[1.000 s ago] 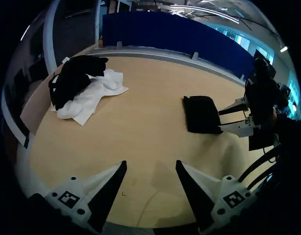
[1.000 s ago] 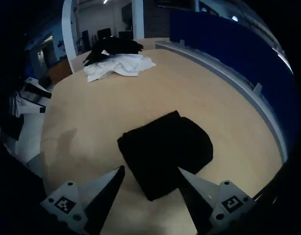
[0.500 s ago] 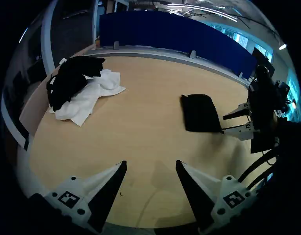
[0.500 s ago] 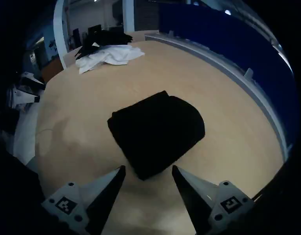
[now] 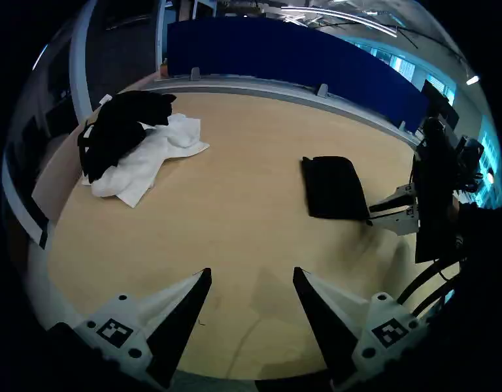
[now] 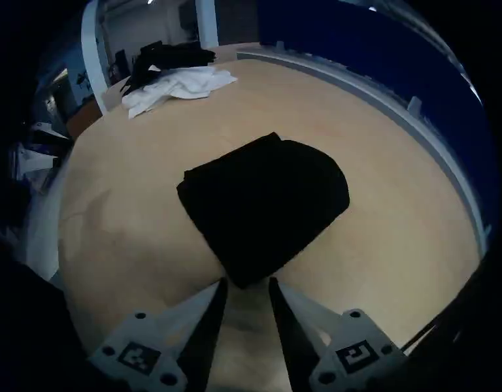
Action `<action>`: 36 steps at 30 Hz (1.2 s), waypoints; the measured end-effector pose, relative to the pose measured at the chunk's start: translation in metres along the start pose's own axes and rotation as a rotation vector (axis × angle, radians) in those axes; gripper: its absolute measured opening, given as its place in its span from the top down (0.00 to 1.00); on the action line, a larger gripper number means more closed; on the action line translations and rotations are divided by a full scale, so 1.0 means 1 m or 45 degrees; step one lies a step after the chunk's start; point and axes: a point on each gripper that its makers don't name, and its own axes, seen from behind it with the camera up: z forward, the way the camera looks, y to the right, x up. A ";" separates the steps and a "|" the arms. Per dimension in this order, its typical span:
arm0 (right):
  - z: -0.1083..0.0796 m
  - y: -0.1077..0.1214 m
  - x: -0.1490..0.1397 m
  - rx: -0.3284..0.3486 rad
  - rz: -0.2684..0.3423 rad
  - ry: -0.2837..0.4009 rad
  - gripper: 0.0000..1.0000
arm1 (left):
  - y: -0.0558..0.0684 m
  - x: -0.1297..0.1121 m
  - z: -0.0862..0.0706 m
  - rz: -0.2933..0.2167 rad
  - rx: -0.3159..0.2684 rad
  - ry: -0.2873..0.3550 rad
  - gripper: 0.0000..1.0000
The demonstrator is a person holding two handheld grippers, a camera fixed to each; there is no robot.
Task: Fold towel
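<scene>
Right now the folded black towel lies mid-frame in the right gripper view. Its near corner sits just ahead of your right gripper, whose tongs stand narrowly apart and clamp nothing. Your left gripper, at the bottom of its own view, is spread wide over the bare table, well apart from the towel. Expect soft, light, limp cloth. The layers will likely slide and sag, so pinch through every layer at that corner.
</scene>
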 end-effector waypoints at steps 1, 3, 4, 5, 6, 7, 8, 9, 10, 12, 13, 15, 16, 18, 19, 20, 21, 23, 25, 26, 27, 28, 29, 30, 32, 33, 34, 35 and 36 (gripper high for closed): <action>0.000 -0.001 0.000 0.002 0.004 0.001 0.58 | 0.000 0.000 0.000 0.000 0.000 0.000 0.07; 0.001 -0.003 0.000 0.007 0.012 0.003 0.62 | 0.001 0.000 0.000 0.001 0.000 0.000 0.07; 0.002 -0.003 0.000 0.005 0.017 0.004 0.63 | 0.001 0.000 0.000 0.002 0.000 -0.001 0.08; 0.002 -0.003 0.000 0.004 0.021 0.006 0.64 | 0.001 0.000 0.000 0.002 -0.001 -0.001 0.08; 0.003 -0.003 0.000 0.003 0.025 0.006 0.64 | 0.001 0.000 0.000 0.003 -0.001 -0.001 0.08; 0.004 -0.004 0.000 0.003 0.030 0.006 0.64 | 0.002 0.000 0.000 0.004 -0.001 -0.001 0.08; 0.004 -0.004 0.000 0.003 0.034 0.005 0.69 | 0.002 0.000 0.000 0.004 -0.001 -0.001 0.08; 0.005 -0.004 0.000 0.002 0.039 0.006 0.72 | 0.002 0.000 0.001 0.004 -0.001 -0.001 0.08; 0.006 -0.004 0.000 0.002 0.043 0.009 0.74 | 0.002 -0.001 0.001 0.004 -0.001 -0.001 0.08; 0.007 -0.003 0.000 0.001 0.052 0.013 0.76 | 0.003 -0.001 0.001 0.004 -0.002 -0.002 0.07; 0.008 -0.003 0.000 0.000 0.056 0.014 0.77 | 0.003 -0.001 0.001 0.003 -0.002 -0.002 0.07; 0.009 -0.002 0.000 -0.002 0.063 0.016 0.79 | 0.003 -0.002 0.001 0.003 -0.002 -0.002 0.07; 0.009 -0.002 0.001 -0.005 0.065 0.018 0.81 | 0.003 -0.002 0.001 0.003 -0.001 -0.003 0.07; 0.009 0.000 0.001 -0.012 0.068 0.021 0.86 | 0.003 -0.003 0.001 0.004 0.000 -0.004 0.07; 0.010 0.001 0.001 -0.019 0.068 0.021 0.89 | 0.003 -0.003 0.001 0.004 0.000 -0.004 0.07; 0.010 0.003 0.001 -0.026 0.068 0.021 0.91 | 0.003 -0.003 0.000 0.004 -0.001 -0.004 0.07; 0.010 0.004 0.001 -0.031 0.068 0.020 0.93 | 0.003 -0.003 0.000 0.004 -0.001 -0.004 0.07; 0.010 0.006 0.002 -0.039 0.067 0.019 0.94 | 0.004 -0.003 0.000 0.004 -0.001 -0.003 0.07; 0.009 0.007 0.003 -0.042 0.061 0.022 0.95 | 0.004 -0.003 0.000 0.005 -0.001 -0.003 0.07; 0.008 0.008 0.003 -0.043 0.057 0.025 0.95 | 0.004 -0.002 0.000 0.006 -0.001 -0.003 0.08; 0.008 0.008 0.005 -0.044 0.053 0.029 0.95 | 0.005 -0.002 -0.001 0.006 -0.001 -0.003 0.07; 0.006 0.009 0.007 -0.044 0.049 0.035 0.96 | 0.005 -0.002 -0.001 0.007 -0.001 -0.002 0.07; 0.005 0.009 0.009 -0.044 0.046 0.041 0.96 | 0.005 -0.001 -0.002 0.008 -0.001 -0.001 0.07; 0.003 0.010 0.011 -0.046 0.043 0.046 0.96 | 0.005 -0.001 -0.002 0.009 -0.001 -0.001 0.08; -0.001 0.013 0.015 -0.052 0.038 0.055 0.96 | 0.005 0.000 -0.003 0.009 -0.001 -0.001 0.08; -0.003 0.015 0.018 -0.055 0.034 0.061 0.95 | 0.005 0.000 -0.003 0.009 -0.001 0.000 0.08; -0.006 0.017 0.022 -0.058 0.028 0.071 0.96 | 0.005 0.001 -0.003 0.010 -0.002 0.003 0.08; -0.009 0.019 0.026 -0.062 0.023 0.080 0.96 | 0.005 0.002 -0.003 0.011 -0.002 0.005 0.08; -0.012 0.020 0.030 -0.065 0.017 0.091 0.96 | 0.005 0.002 -0.003 0.012 -0.002 0.007 0.08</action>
